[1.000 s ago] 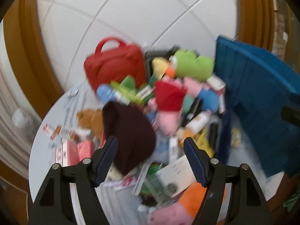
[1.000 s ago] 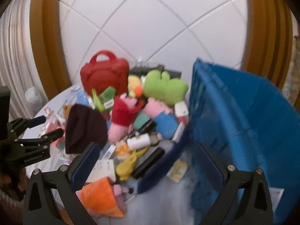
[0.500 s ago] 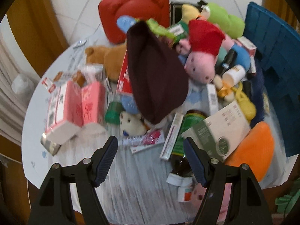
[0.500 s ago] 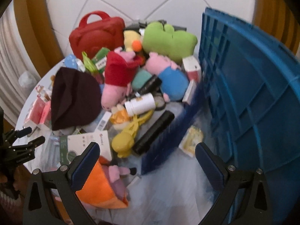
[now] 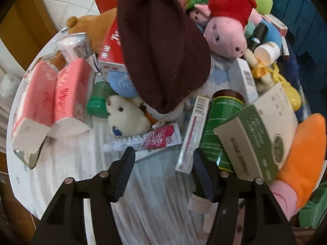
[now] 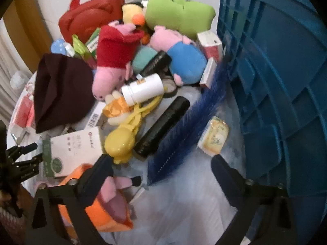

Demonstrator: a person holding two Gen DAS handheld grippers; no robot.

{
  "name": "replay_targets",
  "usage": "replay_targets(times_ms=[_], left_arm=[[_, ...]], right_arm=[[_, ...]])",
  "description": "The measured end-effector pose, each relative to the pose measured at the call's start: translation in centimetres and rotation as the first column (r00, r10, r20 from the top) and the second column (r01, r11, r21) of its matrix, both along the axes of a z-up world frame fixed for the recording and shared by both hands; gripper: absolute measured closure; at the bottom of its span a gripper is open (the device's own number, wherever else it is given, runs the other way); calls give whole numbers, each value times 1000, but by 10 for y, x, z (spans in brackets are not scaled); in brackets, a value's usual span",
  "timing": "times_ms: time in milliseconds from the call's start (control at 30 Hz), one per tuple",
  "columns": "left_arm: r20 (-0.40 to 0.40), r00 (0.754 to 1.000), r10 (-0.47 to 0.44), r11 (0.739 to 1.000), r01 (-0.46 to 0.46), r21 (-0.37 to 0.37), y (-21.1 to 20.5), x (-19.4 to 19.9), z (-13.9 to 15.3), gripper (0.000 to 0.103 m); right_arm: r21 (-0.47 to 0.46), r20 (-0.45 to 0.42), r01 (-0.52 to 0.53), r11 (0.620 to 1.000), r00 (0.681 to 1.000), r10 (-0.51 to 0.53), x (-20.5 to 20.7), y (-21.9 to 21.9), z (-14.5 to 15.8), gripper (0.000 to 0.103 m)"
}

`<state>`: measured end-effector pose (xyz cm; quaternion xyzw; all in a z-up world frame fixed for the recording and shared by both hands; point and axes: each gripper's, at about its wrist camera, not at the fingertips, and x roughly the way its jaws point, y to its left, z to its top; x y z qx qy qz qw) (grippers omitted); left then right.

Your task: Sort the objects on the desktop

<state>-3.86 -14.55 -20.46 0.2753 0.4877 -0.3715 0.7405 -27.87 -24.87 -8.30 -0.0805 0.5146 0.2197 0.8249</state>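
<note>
Maroon beanie point(image 5: 163, 47); blue crate point(image 6: 282, 85); red bag point(image 6: 90, 14); green plush point(image 6: 177, 12); pink tissue packs point(image 5: 51, 94); white bottle point(image 6: 143, 88).

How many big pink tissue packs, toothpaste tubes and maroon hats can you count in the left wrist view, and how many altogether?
Big pink tissue packs: 2
Toothpaste tubes: 1
Maroon hats: 1
Total: 4

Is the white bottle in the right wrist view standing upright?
No, the white bottle lies on its side, between the pink pig toy and the black tube.
</note>
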Motion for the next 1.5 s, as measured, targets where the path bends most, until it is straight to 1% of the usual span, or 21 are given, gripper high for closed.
replay_targets(times_ms=[33, 67, 267, 433, 533, 600, 700, 767, 867, 933, 1000, 1067, 1100, 1167, 1267, 1333, 1367, 1400, 1433, 1467, 1500], left_arm=[[-5, 1000, -7, 1000, 7, 6, -3, 1, -3, 47], [-11, 1000, -17, 1000, 17, -12, -4, 2, -3, 47], [14, 999, -33, 999, 33, -16, -5, 13, -2, 47], [38, 999, -9, 1000, 8, 26, 5, 34, -4, 47], [17, 999, 28, 998, -29, 53, 12, 49, -10, 47], [-13, 999, 41, 999, -40, 25, 20, 52, -5, 47], [-5, 1000, 9, 1000, -9, 9, 34, 46, 4, 47], [-11, 1000, 7, 1000, -7, 26, 42, 44, 5, 47], [-1, 999, 42, 998, -41, 51, 50, 49, -1, 47], [-24, 998, 61, 997, -60, 51, 54, 54, -4, 47], [-8, 999, 38, 998, -37, 57, 52, 54, -5, 47], [30, 1000, -5, 996, 2, 85, 46, 53, -7, 47], [33, 999, -22, 996, 19, 88, 43, 54, -9, 47], [12, 998, -54, 994, 52, 98, 36, 59, -14, 47], [62, 993, -101, 989, 94, 115, 24, 58, -17, 47], [68, 993, -98, 990, 90, 112, 20, 59, -16, 58], [49, 995, -86, 992, 80, 101, 19, 59, -13, 62], [24, 997, -72, 993, 70, 95, 20, 59, -12, 68], [13, 998, -63, 994, 61, 91, 21, 57, -10, 70], [0, 998, -55, 995, 55, 80, 22, 54, -8, 71], [-20, 999, -46, 997, 47, 67, 24, 52, -6, 74]], right_arm=[[-4, -9, 0, 1000, 1000, 0, 2, 1, -4, 18], [-6, -17, 1, 1000, 1000, -1, 3, 2, -8, 19], [-17, -48, 4, 1000, 999, -5, 8, 6, -22, 19], [-14, -54, 8, 1000, 998, -9, 9, 9, -25, 19], [-12, -57, 12, 1000, 998, -13, 10, 11, -27, 19], [-13, -60, 13, 1000, 998, -14, 10, 12, -27, 19], [-11, -62, 9, 1000, 998, -9, 9, 15, -28, 19], [-11, -65, 3, 1000, 998, -3, 9, 17, -29, 19], [-13, -67, -6, 1000, 998, 5, 9, 22, -31, 19], [-13, -68, -12, 1000, 998, 11, 8, 24, -32, 19], [-17, -70, -21, 1000, 997, 20, 7, 28, -33, 19], [-22, -68, -28, 999, 997, 26, 6, 31, -32, 19], [-25, -67, -30, 999, 997, 28, 6, 32, -32, 19], [-33, -68, -31, 999, 997, 29, 5, 34, -33, 19], [-48, -72, -25, 999, 997, 21, 6, 35, -36, 19], [-52, -82, -14, 999, 997, 10, 9, 34, -38, 19], [-54, -84, -9, 999, 996, 5, 10, 34, -39, 19], [-63, -83, -5, 998, 997, 0, 12, 34, -40, 23], [-67, -81, -3, 998, 997, -2, 13, 34, -40, 27], [-68, -81, 1, 998, 997, -6, 16, 34, -40, 38], [-65, -85, 6, 998, 996, -11, 18, 34, -41, 42]])
